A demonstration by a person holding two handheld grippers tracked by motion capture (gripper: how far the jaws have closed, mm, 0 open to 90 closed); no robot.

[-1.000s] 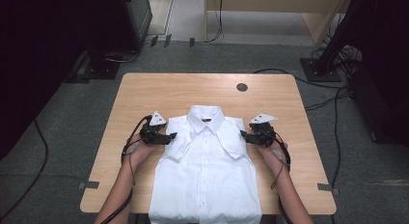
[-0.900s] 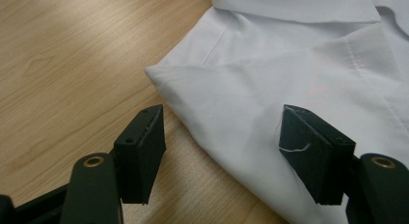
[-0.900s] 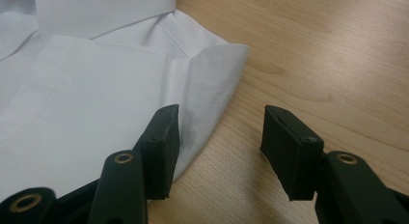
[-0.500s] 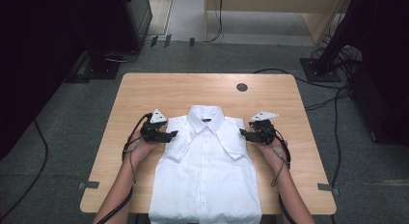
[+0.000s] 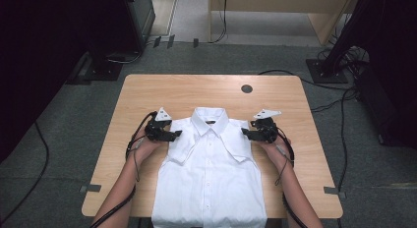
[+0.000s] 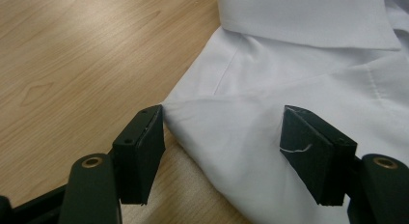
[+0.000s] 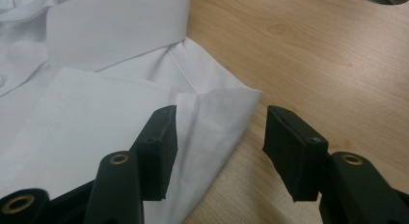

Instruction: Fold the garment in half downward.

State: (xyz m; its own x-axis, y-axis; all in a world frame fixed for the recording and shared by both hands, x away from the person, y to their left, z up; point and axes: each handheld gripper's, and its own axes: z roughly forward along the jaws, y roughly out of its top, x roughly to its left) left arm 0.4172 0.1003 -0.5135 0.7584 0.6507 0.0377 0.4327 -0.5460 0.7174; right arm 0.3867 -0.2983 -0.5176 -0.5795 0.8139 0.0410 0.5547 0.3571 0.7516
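On the left, the left gripper (image 5: pixel 173 135) sits at the shirt's (image 5: pixel 211 184) shoulder edge, jaws apart, the folded white cloth lying between them but not pinched; one jaw is at the fold's corner, the other over the fabric. The shirt itself lies buttoned and face-up in the middle of the wooden table (image 5: pixel 196 93), collar (image 5: pixel 210 121) away from the person, hem hanging over the near edge. Over to the right, the right gripper (image 5: pixel 247 134) mirrors it: jaws parted around the other shoulder corner (image 7: pixel 226 101), nothing clamped. Looks like the folding is at the stage of taking hold of both shoulders. Next, I'd say, both claws need to close on those corners together, evenly, before lifting.
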